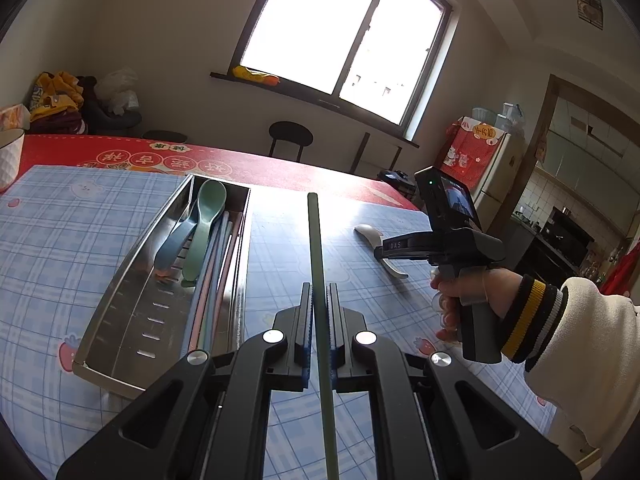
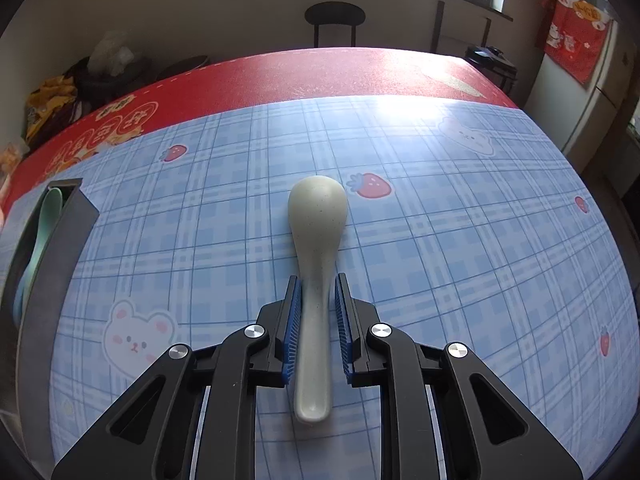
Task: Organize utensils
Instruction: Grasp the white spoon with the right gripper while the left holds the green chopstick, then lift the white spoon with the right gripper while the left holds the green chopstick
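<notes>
The left gripper [image 1: 320, 304] is clamped tight on a thin dark-green chopstick [image 1: 316, 248], which runs straight out between its pads and ends above the blue checked tablecloth [image 1: 100, 220]. Left of that gripper, near the table's front edge, lies a long stainless-steel utensil tray [image 1: 132, 320] with slotted holes in its floor. Inside the tray, pastel chopsticks [image 1: 216, 280] in pink and blue lie lengthwise along its right side, and beside them rest a grey-blue plastic spoon [image 1: 176, 240] and a pale-green plastic spoon [image 1: 206, 216], bowls toward the far end.

In the right wrist view, the right gripper [image 2: 318, 284] straddles the handle of a cream speckled ceramic spoon [image 2: 318, 216]. Its blue ribbed pads sit close on either side of the handle, the left pad about touching and a narrow gap showing at the right, so the jaws are only slightly parted and no firm grip shows. The spoon lies on the cloth with its rounded bowl pointing away, past the fingertips, and its handle end lying nearer, between the gripper's arms. It lies well to the right of the tray. A person's hand [image 1: 452, 300] with a striped cuff holds that gripper's handle.

Farther off, a red patterned cloth [image 2: 320, 76] covers the table's far part, with a dark round-backed chair [image 2: 335, 20] and a window [image 1: 344, 32] beyond.
</notes>
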